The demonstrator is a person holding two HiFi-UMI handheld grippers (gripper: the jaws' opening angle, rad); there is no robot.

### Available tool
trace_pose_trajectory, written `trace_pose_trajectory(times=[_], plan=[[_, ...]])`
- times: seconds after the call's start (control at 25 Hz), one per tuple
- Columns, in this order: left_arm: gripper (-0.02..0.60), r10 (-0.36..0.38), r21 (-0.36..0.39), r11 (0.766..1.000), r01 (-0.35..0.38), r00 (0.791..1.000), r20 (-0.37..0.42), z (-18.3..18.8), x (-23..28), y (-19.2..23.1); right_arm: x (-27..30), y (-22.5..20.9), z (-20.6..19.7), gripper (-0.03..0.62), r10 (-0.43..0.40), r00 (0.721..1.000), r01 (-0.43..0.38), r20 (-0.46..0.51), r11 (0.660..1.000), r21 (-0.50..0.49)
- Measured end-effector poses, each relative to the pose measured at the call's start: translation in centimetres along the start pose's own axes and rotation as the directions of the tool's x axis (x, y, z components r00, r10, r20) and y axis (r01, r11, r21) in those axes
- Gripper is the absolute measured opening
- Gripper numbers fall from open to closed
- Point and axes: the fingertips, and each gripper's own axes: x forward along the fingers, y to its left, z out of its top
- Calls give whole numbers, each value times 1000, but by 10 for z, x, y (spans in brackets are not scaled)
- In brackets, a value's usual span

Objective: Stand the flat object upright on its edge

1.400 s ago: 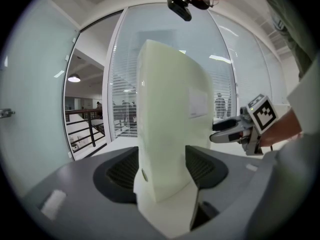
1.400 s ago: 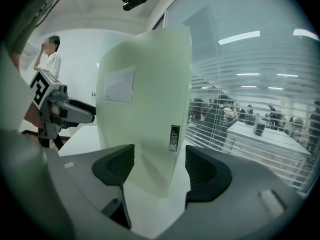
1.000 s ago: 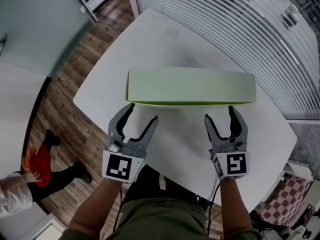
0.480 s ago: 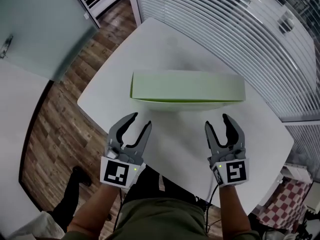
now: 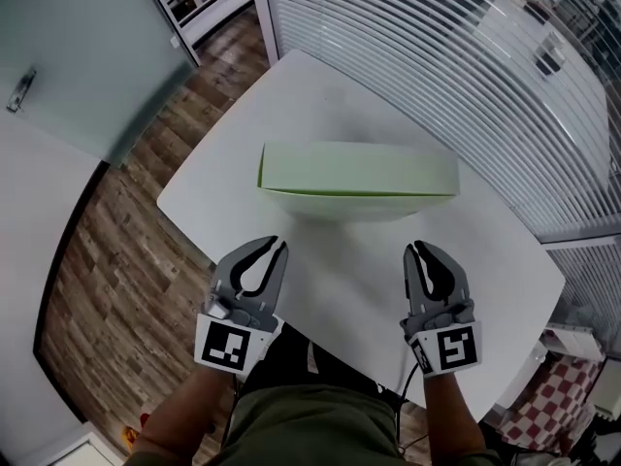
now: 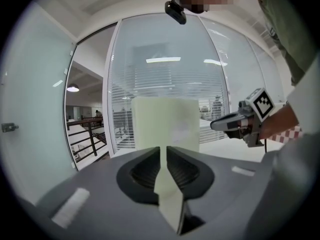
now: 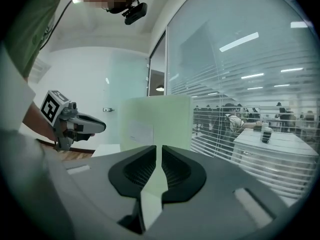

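Standing board (image 5: 357, 170) well beyond right claw (image 5: 417, 248)

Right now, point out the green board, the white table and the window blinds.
green board (image 5: 357, 170), head view: middle of its face.
white table (image 5: 320, 85), head view: bare top beyond the board.
window blinds (image 5: 437, 37), head view: slats.
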Motion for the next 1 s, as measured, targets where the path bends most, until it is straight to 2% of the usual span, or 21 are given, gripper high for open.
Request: trace_pose_trajectory(times=[0.24, 0.48, 1.0], plan=[[21, -5, -6, 1000, 5, 1000, 13, 11, -9, -11, -14, 7, 14, 11, 25, 1000, -25, 18, 1000, -4], [0, -21, 3, 1000, 21, 1000, 22, 21, -16, -24, -25, 17, 21, 11, 65, 998, -65, 25, 998, 6], [0, -56, 29, 998, 56, 998, 19, 32, -16, -50, -40, 19, 20, 11, 116, 993, -116, 12, 993, 20]])
